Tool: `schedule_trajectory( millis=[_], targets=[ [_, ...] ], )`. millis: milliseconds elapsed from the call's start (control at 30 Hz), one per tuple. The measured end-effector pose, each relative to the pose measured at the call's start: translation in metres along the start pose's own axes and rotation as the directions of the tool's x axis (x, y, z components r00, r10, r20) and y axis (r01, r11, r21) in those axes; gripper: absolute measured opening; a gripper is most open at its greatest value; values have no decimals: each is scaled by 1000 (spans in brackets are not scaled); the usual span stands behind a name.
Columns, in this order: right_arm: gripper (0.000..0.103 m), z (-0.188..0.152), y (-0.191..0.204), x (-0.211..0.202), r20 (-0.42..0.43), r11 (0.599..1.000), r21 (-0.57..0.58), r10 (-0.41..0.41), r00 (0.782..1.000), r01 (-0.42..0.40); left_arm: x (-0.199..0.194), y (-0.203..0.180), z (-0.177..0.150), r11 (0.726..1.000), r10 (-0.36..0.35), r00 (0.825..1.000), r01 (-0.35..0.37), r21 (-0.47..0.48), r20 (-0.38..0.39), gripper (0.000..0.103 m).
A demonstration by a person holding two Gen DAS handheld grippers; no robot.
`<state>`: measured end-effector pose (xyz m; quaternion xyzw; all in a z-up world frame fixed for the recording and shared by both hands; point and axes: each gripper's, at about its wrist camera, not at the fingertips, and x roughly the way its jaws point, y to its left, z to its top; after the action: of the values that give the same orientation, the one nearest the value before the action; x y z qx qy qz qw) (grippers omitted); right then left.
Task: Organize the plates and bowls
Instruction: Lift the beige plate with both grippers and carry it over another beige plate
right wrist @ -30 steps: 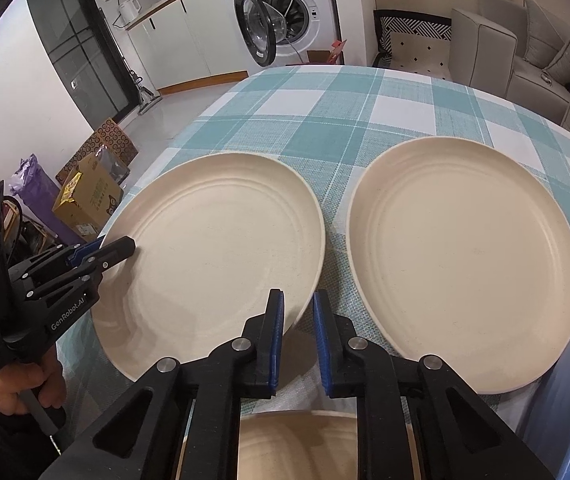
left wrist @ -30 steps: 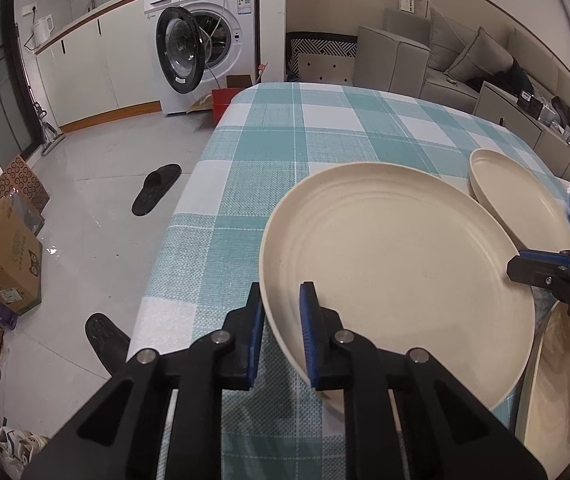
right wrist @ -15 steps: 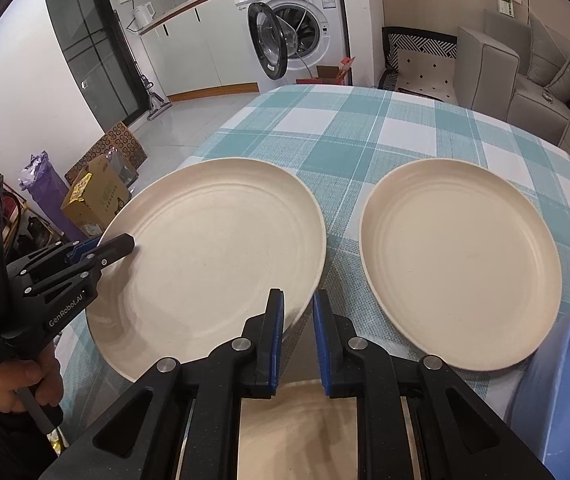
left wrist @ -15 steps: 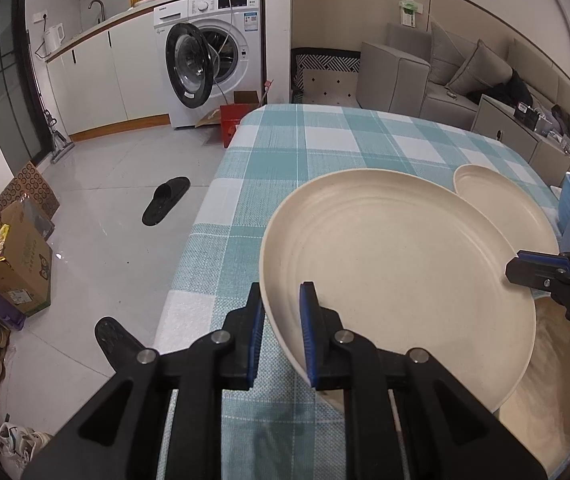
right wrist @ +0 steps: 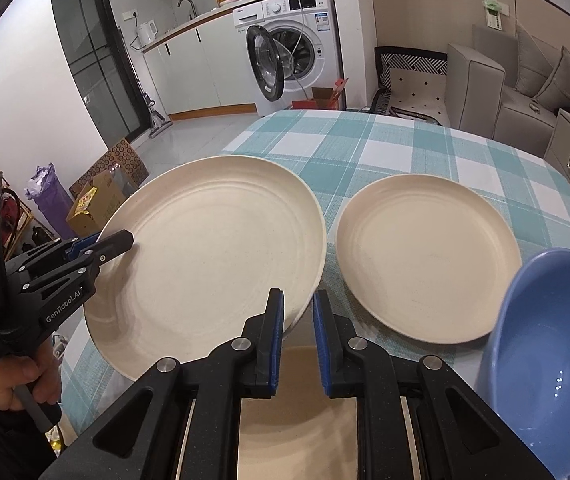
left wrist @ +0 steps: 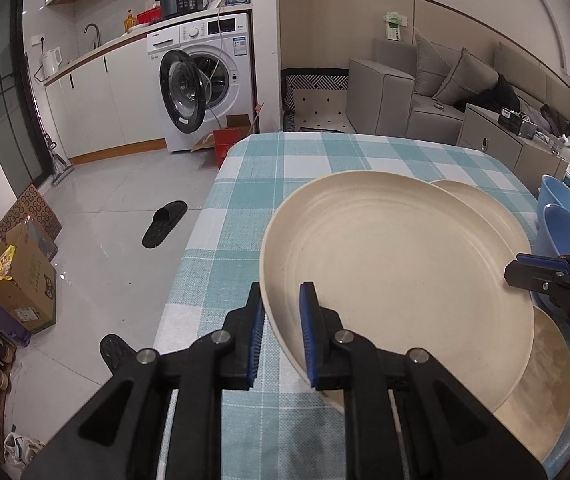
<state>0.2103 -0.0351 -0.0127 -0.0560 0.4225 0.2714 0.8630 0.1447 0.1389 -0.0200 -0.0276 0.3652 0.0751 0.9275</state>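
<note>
- The large cream plate point(left wrist: 397, 280) is held above the table, face up and tilted slightly; being round, it has no long axis.
- The left gripper point(left wrist: 281, 332) is clenched on the plate's rim at its left edge, one blue pad above the rim and one below.
- The right gripper point(right wrist: 298, 334) is clamped on the opposite rim of the same plate; its tips point(left wrist: 525, 270) show at that edge in the left wrist view.
- A second cream plate point(right wrist: 429, 256) lies flat on the table, just beside the held one on the right.
- A third cream plate point(left wrist: 541, 392) lies partly under the held plate's near edge.
- A blue bowl point(right wrist: 545, 360) stands at the near right; another blue bowl point(left wrist: 565, 228) sits behind it.
- The table carries a teal-and-white checked cloth point(left wrist: 325, 160).
- Beyond the table: a white washing machine point(left wrist: 201, 80) with its door open, a grey sofa point(left wrist: 425, 88), a black slipper point(left wrist: 165, 224) on the pale tiled floor and a cardboard box point(left wrist: 25, 280) at the left.
- A hand point(right wrist: 21, 380) grips the left tool's handle.
</note>
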Motion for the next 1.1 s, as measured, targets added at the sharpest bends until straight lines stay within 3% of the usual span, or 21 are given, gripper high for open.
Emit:
schedule_trajectory(
  millis=[333,1100],
  targets=[
    [15,-17,-15,-34,43,1000,28,1,999,-2,-24,-29,1,999,3,1000,-4,47,29,15],
    [15,-78,-32,-84,70,998,62,-17,997,13,-60,-70,-33,995,-20,999,16,99,42,15]
  ],
)
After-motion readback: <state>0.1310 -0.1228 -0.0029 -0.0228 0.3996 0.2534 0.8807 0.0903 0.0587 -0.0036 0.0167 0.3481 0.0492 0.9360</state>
